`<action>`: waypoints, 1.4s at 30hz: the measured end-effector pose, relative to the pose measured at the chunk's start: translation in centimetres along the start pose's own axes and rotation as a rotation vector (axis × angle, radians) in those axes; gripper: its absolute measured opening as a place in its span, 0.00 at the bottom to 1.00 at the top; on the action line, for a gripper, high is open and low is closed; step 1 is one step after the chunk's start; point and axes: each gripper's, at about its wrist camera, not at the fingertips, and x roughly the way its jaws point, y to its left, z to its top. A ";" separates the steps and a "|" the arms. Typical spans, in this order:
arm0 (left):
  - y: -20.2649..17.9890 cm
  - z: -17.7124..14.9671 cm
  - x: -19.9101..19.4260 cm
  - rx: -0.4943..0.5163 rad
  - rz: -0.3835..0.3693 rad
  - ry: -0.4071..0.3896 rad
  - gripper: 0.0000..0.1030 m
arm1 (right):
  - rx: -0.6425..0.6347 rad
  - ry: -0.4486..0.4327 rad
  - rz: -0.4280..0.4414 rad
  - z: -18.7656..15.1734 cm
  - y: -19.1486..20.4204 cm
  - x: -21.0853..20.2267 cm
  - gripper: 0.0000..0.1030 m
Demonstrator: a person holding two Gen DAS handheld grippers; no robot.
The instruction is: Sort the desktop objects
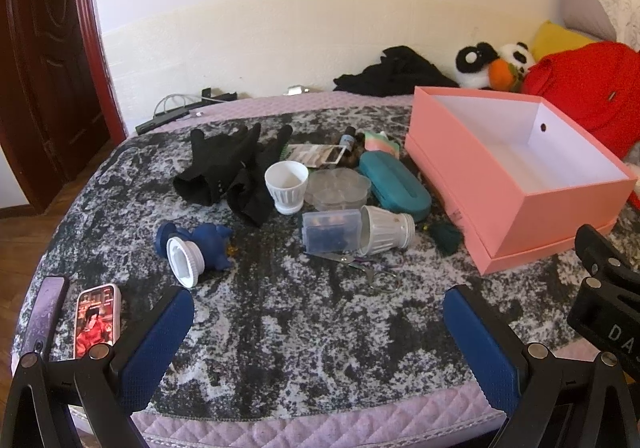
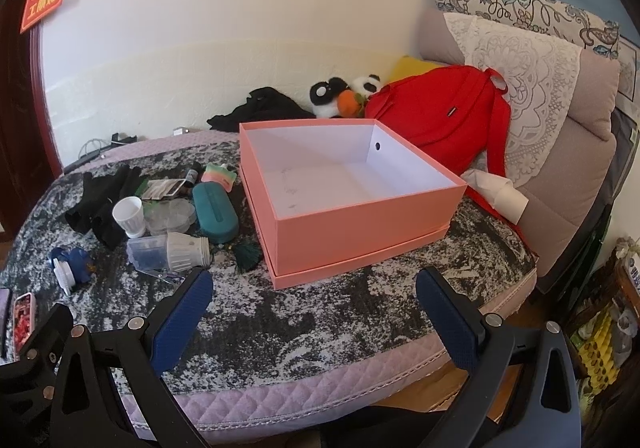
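Both claws are hovering over the near edge of the bed [image 1: 320, 336], each spread wide and gripping nothing: the left claw [image 1: 318, 340] is facing the clutter, the right claw [image 2: 314, 312] is facing the pink box [image 2: 352, 224].

The box is sitting empty toward the bed's right side, nested in what is probably its own lid. The things to sort are lying in a heap just left of it, around the bed's middle: black gloves [image 1: 232, 164], an upright white cup [image 1: 286, 186], a tipped cup [image 1: 386, 230] touching a clear case [image 1: 330, 230], a teal case [image 1: 394, 186], scissors [image 1: 360, 264] and a blue toy [image 1: 204, 244] with a white cap [image 1: 184, 262]. A phone [image 1: 98, 318] is lying at the near left corner.

The risks are looking plain. The heap is packed, so a wide claw reaching for one piece is likely to nudge its neighbours; the tipped cup could roll. The soft bedding is giving little support, and the flat scissors may slip a pinch.
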 end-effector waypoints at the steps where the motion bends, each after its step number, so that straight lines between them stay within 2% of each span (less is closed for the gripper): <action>1: 0.0 0.0 0.0 0.000 0.000 0.001 1.00 | -0.001 0.001 0.000 0.0 0.0 0.0 1.00; 11: 1.5 0.2 0.4 -0.017 0.021 0.006 1.00 | -0.006 -0.011 0.023 0.1 0.6 0.5 1.00; 15: 4.1 0.4 0.9 -0.052 0.061 0.003 1.00 | -0.035 -0.033 0.133 0.8 1.7 1.1 1.00; 18: 7.7 0.1 2.3 -0.133 0.060 0.040 1.00 | -0.116 -0.055 0.221 1.1 3.8 1.6 1.00; 20: 9.6 0.1 3.4 -0.175 0.074 0.065 1.00 | -0.164 -0.045 0.275 1.0 5.5 2.7 1.00; 23: 11.3 0.0 5.6 -0.153 0.138 0.093 1.00 | -0.211 0.030 0.349 0.9 8.1 5.6 1.00; 28: 12.8 -0.8 10.6 -0.132 0.144 0.168 1.00 | -0.301 0.125 0.392 1.0 12.0 10.8 1.00; 33: 13.9 0.0 14.8 -0.144 0.154 0.209 1.00 | -0.416 0.191 0.349 1.0 15.0 15.9 1.00; 38: 14.0 0.8 17.9 -0.129 0.168 0.236 1.00 | -0.391 0.294 0.295 0.3 15.4 20.5 1.00; 42: 14.3 0.7 20.2 -0.131 0.170 0.282 1.00 | -0.382 0.313 0.268 0.0 15.6 22.5 1.00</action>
